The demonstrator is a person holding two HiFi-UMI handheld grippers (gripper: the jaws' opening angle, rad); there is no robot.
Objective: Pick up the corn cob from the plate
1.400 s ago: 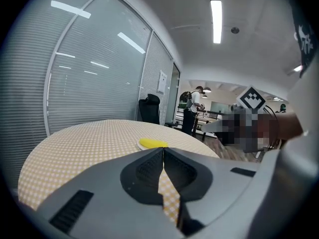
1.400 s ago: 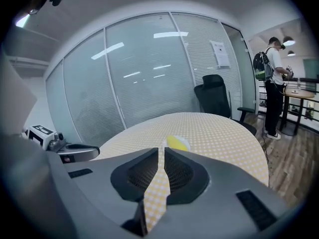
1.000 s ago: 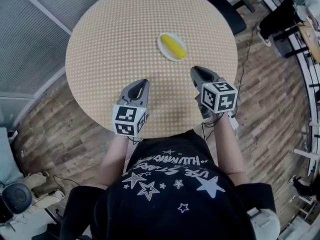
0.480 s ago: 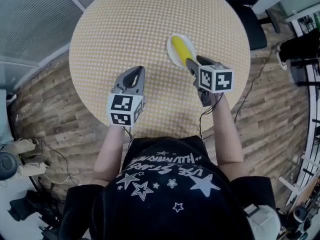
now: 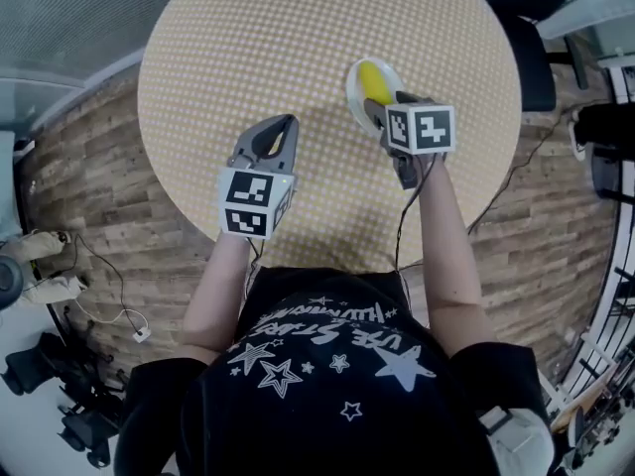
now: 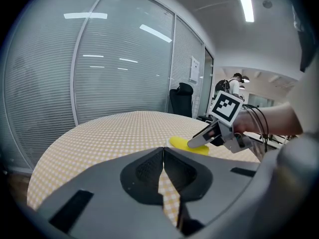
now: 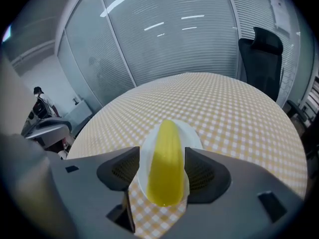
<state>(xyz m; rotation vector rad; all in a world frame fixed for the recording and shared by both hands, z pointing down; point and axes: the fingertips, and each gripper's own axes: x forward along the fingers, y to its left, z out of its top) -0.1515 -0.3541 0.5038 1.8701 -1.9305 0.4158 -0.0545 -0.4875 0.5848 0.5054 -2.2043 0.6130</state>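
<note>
Your right gripper (image 5: 381, 105) is at the near end of the white plate (image 5: 352, 85), which sits right of centre on the round checked surface (image 5: 248, 48). The corn cob (image 5: 371, 75) lies on that plate, running lengthwise away from you.

In the head view the marker cube covers most of this gripper, so that view does not show the gap between the jaws. The right gripper view does. The jaws stand wide and have just been opening. The cob runs between them with a pad on either side, and neither pad visibly presses on it.

The left gripper view adds a side look. It shows the right gripper tilted down with its tips low over the near end of the cob, though you cannot tell from there whether they touch it.

Your left gripper (image 5: 284, 125) is over the near left part of the surface, apart from the plate. Its own view shows the jaws closed together with nothing between them.

Only the two gripper views show the slatted glass wall (image 6: 99, 73) beyond the far edge and the black office chair (image 7: 260, 46) beside it.
</note>
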